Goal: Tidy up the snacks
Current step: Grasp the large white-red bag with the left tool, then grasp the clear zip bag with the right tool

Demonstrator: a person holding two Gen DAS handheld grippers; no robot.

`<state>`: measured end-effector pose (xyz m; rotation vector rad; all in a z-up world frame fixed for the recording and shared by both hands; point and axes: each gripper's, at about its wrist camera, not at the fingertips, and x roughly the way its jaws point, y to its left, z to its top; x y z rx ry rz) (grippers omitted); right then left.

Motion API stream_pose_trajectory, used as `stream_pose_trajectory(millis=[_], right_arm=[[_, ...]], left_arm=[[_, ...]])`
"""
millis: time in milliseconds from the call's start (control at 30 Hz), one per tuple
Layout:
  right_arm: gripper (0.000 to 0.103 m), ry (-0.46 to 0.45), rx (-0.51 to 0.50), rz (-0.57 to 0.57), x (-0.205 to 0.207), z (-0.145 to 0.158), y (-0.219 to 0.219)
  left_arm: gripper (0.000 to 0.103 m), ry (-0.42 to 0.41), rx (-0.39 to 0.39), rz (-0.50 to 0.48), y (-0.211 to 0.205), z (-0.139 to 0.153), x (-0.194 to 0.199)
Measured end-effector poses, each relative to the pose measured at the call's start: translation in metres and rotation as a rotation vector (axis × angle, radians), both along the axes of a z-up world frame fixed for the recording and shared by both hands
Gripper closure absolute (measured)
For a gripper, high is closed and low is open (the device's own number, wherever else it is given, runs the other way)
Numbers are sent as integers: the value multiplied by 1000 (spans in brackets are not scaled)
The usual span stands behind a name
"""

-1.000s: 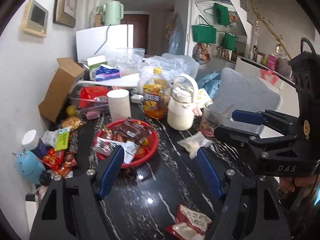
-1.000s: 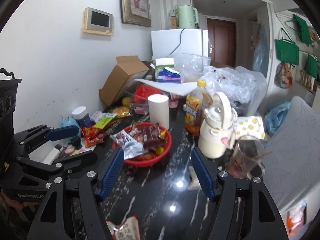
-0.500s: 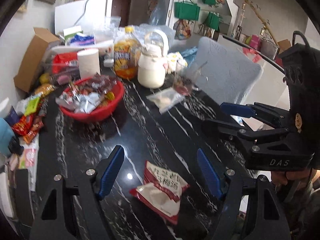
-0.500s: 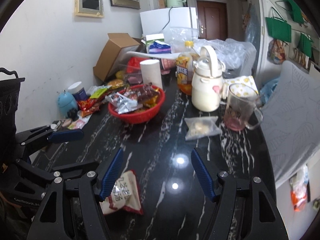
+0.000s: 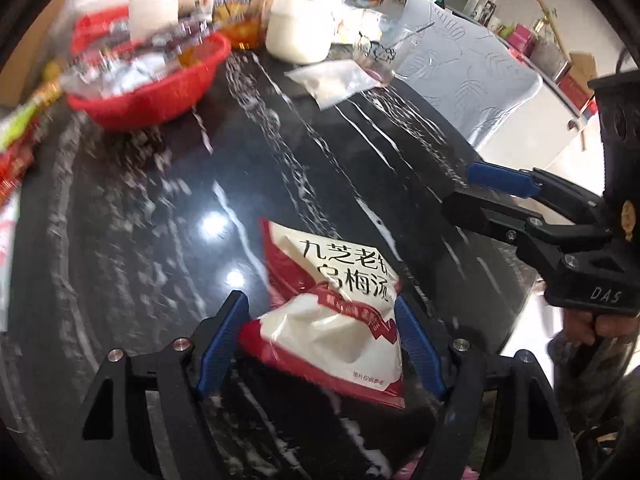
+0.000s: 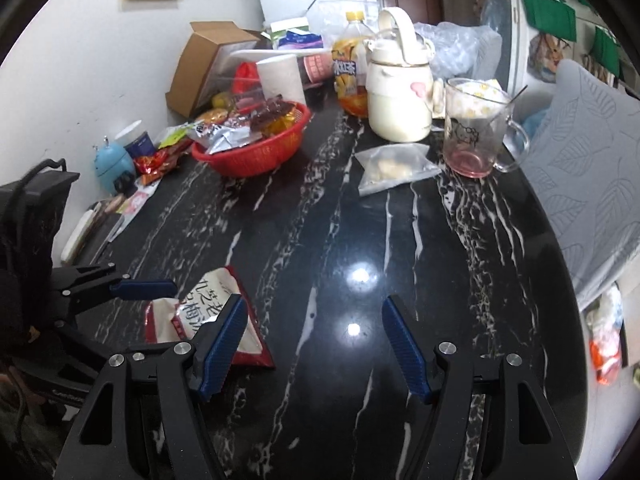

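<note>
Lowered since a moment ago, the left gripper [image 5: 320, 336] now straddles, spread wide, the red-and-white crinkly plastic snack pouch [image 5: 332, 300] lying on the black marble table [image 5: 160, 220]: light, puffy, slippery, best pinched mid-body, while the right gripper [image 6: 312, 344] hovers agape

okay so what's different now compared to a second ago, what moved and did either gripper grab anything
The left gripper has come down and forward to the red and white snack bag lying on the black table; its open fingers now straddle the bag without having closed on it. The right gripper has also lowered toward the table, still open and empty. The red basket, clear bag and glass mug stayed put.
</note>
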<state>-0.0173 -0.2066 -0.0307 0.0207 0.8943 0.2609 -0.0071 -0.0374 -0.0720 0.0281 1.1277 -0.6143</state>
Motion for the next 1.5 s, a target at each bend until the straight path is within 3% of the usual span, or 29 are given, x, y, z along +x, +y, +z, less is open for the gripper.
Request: stream_pose_trajectory(millis=[67, 200, 300, 467, 633, 800, 933, 1167, 1433, 1500], right_arm=[[33, -1, -2, 10, 3, 0, 0], [33, 23, 23, 25, 15, -2, -2], [33, 30, 4, 8, 25, -3, -7], [33, 23, -33, -5, 45, -4, -12], [20, 40, -41, -26, 73, -10, -18], [20, 48, -50, -35, 104, -13, -21], [18, 3, -88, -51, 127, -9, -25], [9, 0, -115, -59, 171, -13, -29], [9, 56, -140, -32, 197, -36, -30], [15, 66, -137, -17, 199, -39, -29]], left_arm=[[29, 45, -10, -7, -4, -7, 3], [28, 37, 3, -3, -12, -11, 6], [28, -5, 17, 14, -16, -14, 10], [42, -96, 53, 25, -17, -12, 19], [42, -118, 71, 81, -7, -13, 52], [42, -143, 83, 127, -3, -10, 79], [42, -162, 82, 160, -2, -5, 93], [42, -150, 39, 183, -7, 0, 110], [42, -121, 58, 196, -6, -11, 116], [42, -116, 61, 203, -4, -13, 115]])
